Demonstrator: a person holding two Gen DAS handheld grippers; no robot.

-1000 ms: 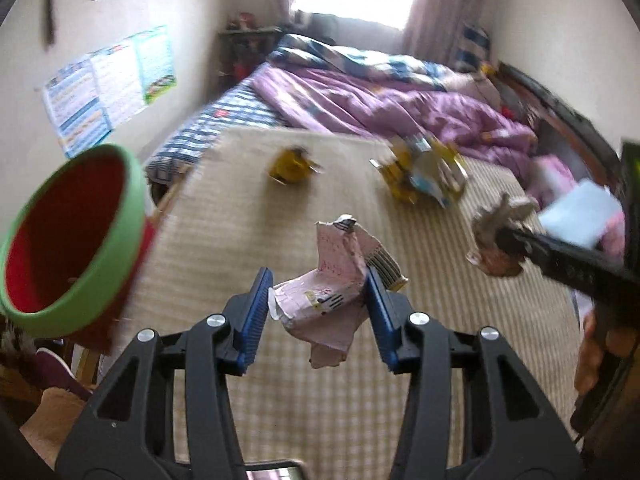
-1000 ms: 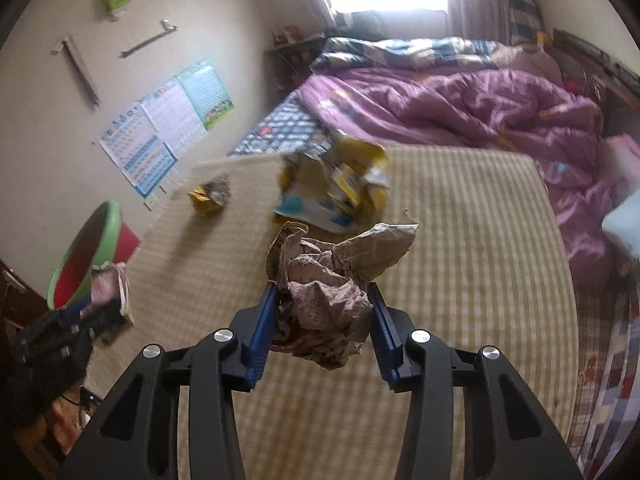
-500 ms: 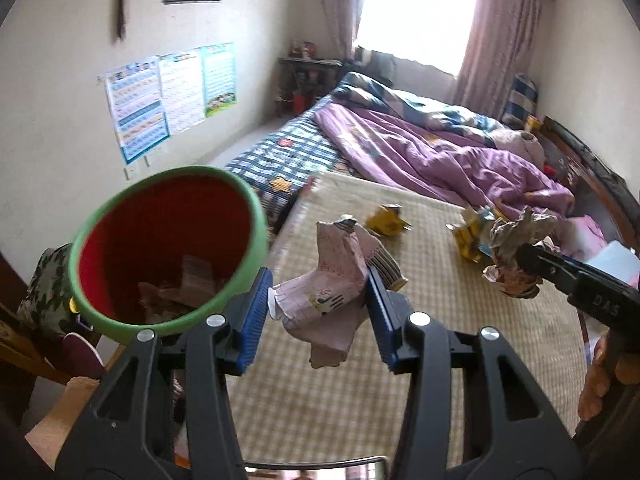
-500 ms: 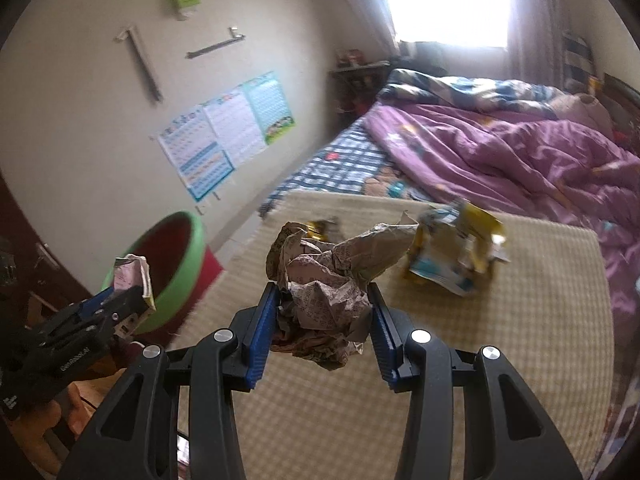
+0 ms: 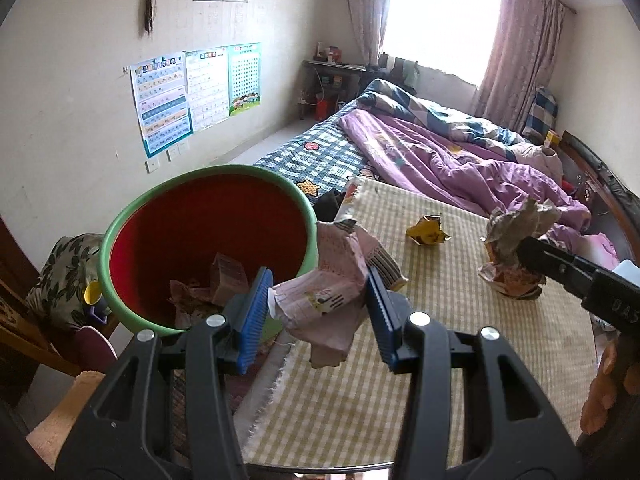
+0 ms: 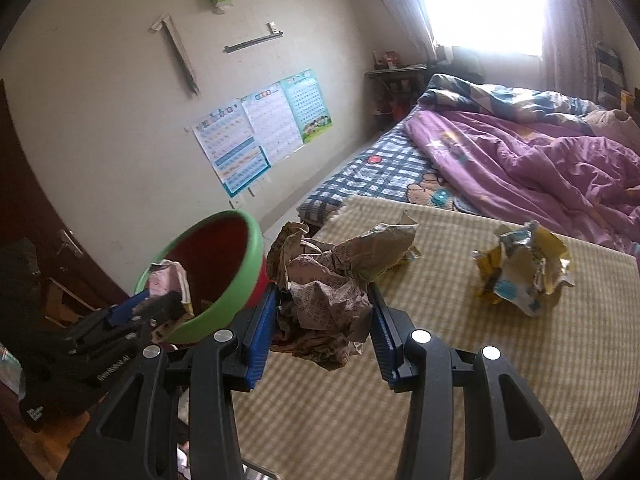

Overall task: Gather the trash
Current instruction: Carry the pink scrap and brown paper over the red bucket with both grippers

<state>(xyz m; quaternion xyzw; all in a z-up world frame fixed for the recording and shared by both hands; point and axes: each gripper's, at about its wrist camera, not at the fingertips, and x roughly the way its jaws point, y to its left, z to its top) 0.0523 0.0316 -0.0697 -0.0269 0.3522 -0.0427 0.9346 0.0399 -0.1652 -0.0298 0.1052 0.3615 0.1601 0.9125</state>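
My left gripper (image 5: 318, 314) is shut on a crumpled pink wrapper (image 5: 332, 280), held above the table's left edge, just right of the red bin with a green rim (image 5: 204, 240). The bin holds several crumpled papers (image 5: 208, 288). My right gripper (image 6: 322, 322) is shut on a crumpled brown newspaper ball (image 6: 324, 280) above the checked tablecloth (image 6: 440, 380). The bin (image 6: 224, 264) is to its left, with the left gripper (image 6: 160, 300) at its rim. In the left wrist view the right gripper holds the brown ball (image 5: 516, 240) at the right.
A yellow wrapper (image 5: 428, 232) lies on the table's far side. A larger yellow and blue wrapper (image 6: 524, 276) lies at the right. A bed with a purple quilt (image 5: 460, 160) stands behind the table. A floral chair (image 5: 64, 272) stands left of the bin.
Both grippers have moved left toward the bin with their trash still held. The bin now sits closer and its inside shows in the left wrist view.
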